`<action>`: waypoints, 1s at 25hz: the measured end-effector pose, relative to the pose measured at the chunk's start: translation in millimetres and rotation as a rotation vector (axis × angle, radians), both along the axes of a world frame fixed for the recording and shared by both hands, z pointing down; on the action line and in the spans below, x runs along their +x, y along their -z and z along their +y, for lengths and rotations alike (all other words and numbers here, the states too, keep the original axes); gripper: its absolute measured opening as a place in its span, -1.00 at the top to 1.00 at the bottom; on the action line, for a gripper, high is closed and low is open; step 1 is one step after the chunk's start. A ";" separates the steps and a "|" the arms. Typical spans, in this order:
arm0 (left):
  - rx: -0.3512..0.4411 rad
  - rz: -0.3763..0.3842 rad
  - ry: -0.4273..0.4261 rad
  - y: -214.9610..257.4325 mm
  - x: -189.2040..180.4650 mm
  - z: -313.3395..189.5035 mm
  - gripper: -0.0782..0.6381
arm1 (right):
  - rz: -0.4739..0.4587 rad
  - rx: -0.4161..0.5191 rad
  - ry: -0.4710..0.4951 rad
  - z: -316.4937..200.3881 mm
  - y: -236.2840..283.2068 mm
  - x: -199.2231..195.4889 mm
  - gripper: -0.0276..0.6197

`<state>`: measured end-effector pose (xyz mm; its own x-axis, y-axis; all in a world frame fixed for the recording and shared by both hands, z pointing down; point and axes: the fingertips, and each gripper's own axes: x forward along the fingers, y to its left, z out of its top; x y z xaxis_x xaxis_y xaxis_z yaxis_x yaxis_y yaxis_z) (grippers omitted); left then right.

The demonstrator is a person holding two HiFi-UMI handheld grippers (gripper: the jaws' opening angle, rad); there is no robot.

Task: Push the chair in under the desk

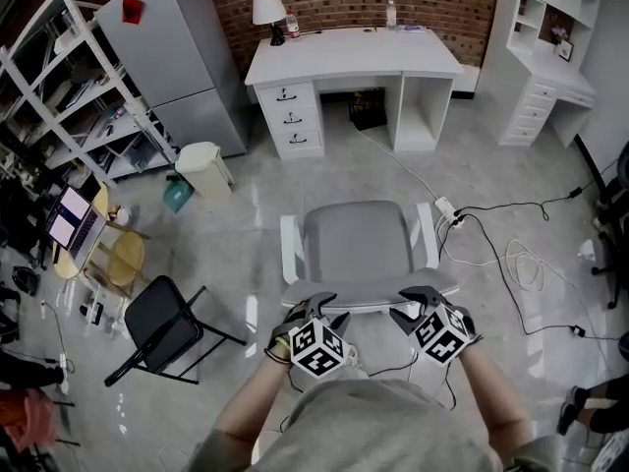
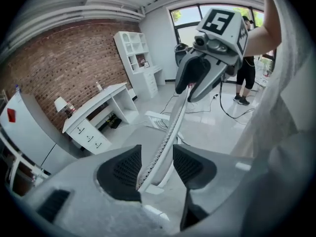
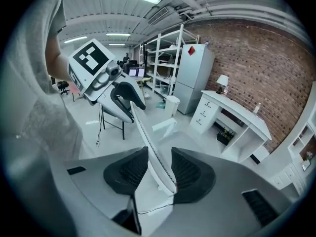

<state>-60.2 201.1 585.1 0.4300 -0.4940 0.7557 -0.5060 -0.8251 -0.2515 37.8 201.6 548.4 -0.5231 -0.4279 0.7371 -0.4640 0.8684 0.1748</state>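
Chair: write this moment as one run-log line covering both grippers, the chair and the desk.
left gripper: open, astride backrest top | right gripper: open, astride backrest top | chair: facing desk, apart from it, not pushed in

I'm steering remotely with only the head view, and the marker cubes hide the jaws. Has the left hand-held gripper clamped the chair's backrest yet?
Observer: No. In the left gripper view, the left hand-held gripper straddles the top edge of the backrest with its jaws apart, not clamped.
Operator: And the right one?
Observer: The right gripper view shows the right hand-held gripper likewise open around that edge, with a gap at one pad.
Operator: Is anyone standing nearby?
Observer: Yes. The left gripper view shows a person in dark clothes standing by the window.
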 end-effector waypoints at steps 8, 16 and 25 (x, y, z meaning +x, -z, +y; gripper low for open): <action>0.008 -0.153 -0.158 -17.8 4.2 -5.4 0.24 | 0.173 -0.003 0.145 -1.6 -22.7 2.5 0.53; 0.019 -0.324 -0.308 -37.4 4.9 -9.8 0.29 | 0.303 -0.014 0.266 -2.8 -41.0 5.8 0.53; 0.003 -0.365 -0.369 -59.2 11.9 -15.3 0.42 | 0.378 -0.002 0.342 -7.6 -60.6 0.2 0.53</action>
